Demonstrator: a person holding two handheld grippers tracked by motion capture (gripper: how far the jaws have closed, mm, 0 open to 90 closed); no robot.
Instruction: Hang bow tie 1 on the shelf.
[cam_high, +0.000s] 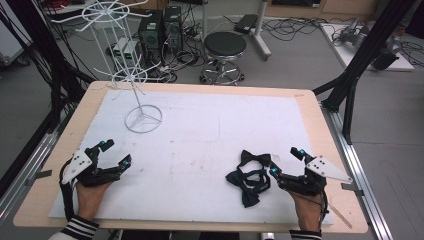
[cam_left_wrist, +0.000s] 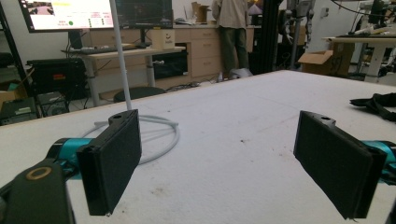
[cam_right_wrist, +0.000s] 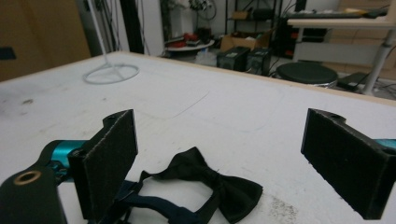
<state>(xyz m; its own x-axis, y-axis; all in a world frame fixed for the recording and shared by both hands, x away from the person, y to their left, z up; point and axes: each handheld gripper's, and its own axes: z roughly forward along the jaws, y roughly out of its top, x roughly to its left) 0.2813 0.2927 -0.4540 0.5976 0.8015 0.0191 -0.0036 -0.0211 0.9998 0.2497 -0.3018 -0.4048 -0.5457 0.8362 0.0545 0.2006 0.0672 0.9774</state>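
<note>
Two dark bow ties lie on the white board near the front right: a black one (cam_high: 254, 158) and a navy one (cam_high: 246, 183) with tangled straps. In the right gripper view the black bow tie (cam_right_wrist: 212, 184) lies low between the jaws. My right gripper (cam_high: 286, 162) (cam_right_wrist: 219, 158) is open, just right of the ties, touching nothing. At the front left my left gripper (cam_high: 116, 152) (cam_left_wrist: 219, 163) is open and holds nothing. A white wire display stand (cam_high: 143, 119) rises at the back left; its ring base (cam_left_wrist: 159, 128) is ahead of the left jaws.
The white board (cam_high: 200, 130) covers a wooden table (cam_high: 320, 130). Beyond the far edge stand a black stool (cam_high: 225, 47), computer cases and cables. Black frame posts (cam_high: 360, 55) flank the table. A person stands far off in the left gripper view (cam_left_wrist: 231, 28).
</note>
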